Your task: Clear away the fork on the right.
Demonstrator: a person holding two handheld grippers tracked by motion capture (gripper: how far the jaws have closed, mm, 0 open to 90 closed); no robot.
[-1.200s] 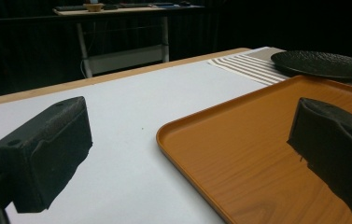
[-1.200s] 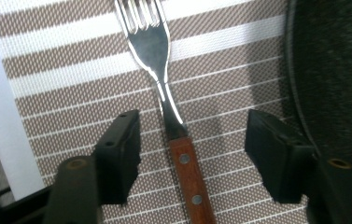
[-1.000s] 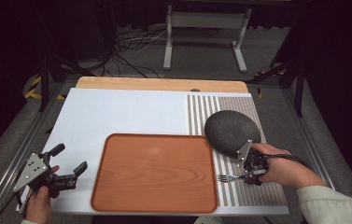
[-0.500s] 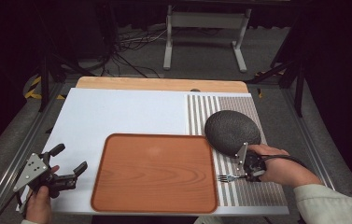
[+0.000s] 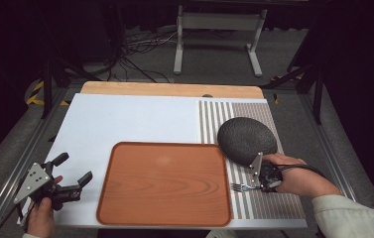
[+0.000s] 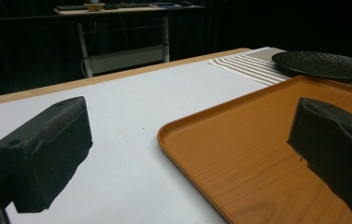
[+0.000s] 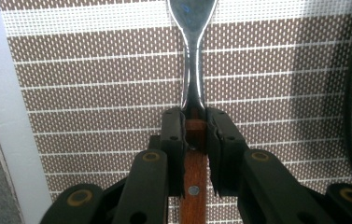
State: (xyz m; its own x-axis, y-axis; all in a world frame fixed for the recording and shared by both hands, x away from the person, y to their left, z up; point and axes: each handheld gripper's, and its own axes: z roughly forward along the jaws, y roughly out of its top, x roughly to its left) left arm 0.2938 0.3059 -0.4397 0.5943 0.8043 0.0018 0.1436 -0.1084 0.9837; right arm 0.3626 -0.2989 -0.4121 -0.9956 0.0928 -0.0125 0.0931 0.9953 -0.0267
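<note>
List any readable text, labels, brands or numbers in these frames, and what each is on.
None readable. The brown wood-grain tray, dark textured round plate, striped woven placemat and wooden-handled metal fork carry no print. The black pads of the left tool are bare too. Things on the far background table are too small to read.

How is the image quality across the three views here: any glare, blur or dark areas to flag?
High view: table evenly lit, surroundings nearly black, faint sheen on the tray. Left gripper view: near claw pads soft-focused, the black plate dim, background dark. Right gripper view: sharp on the placemat, bright glare down the fork neck held by the right claw.
</note>
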